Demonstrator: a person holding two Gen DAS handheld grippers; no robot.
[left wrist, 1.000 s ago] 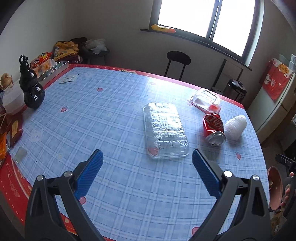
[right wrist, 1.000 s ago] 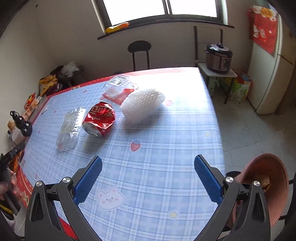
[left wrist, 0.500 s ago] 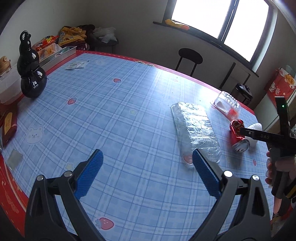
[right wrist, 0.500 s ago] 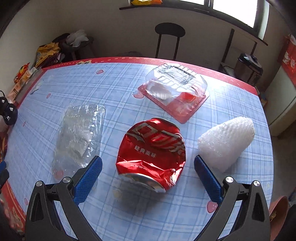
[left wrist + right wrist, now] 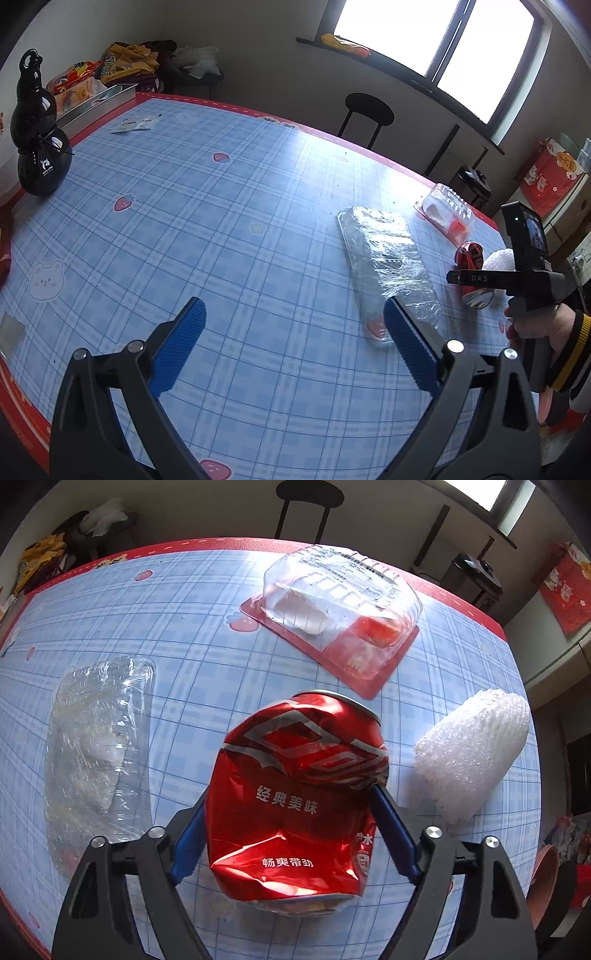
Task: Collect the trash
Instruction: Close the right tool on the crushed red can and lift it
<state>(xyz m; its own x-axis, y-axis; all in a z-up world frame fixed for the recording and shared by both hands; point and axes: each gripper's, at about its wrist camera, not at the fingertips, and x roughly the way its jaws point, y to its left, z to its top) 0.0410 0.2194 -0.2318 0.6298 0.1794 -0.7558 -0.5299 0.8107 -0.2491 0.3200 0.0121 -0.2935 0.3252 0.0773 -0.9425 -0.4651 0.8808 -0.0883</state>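
Observation:
A crushed red soda can (image 5: pixel 299 805) lies on the blue checked tablecloth (image 5: pixel 184 635). My right gripper (image 5: pixel 291 819) has its blue pads on both sides of the can and is shut on it. The can also shows in the left wrist view (image 5: pixel 470 258), with the right gripper (image 5: pixel 461 277) over it. A crumpled clear plastic tray (image 5: pixel 96 746) lies left of the can, a clear clamshell box on a red card (image 5: pixel 340 613) behind it, a white foam net (image 5: pixel 476 753) to its right. My left gripper (image 5: pixel 295 332) is open and empty above the table, left of the clear tray (image 5: pixel 388 258).
A black gourd-shaped bottle (image 5: pixel 37 140) stands at the table's left edge. A metal tray (image 5: pixel 96 103) with snack bags sits at the far left corner. A black stool (image 5: pixel 369 110) stands behind the table. A terracotta-coloured bin (image 5: pixel 546 878) is on the floor at right.
My right gripper has moved forward onto the red can and closed its pads on it. My left gripper has shifted a little, staying open.

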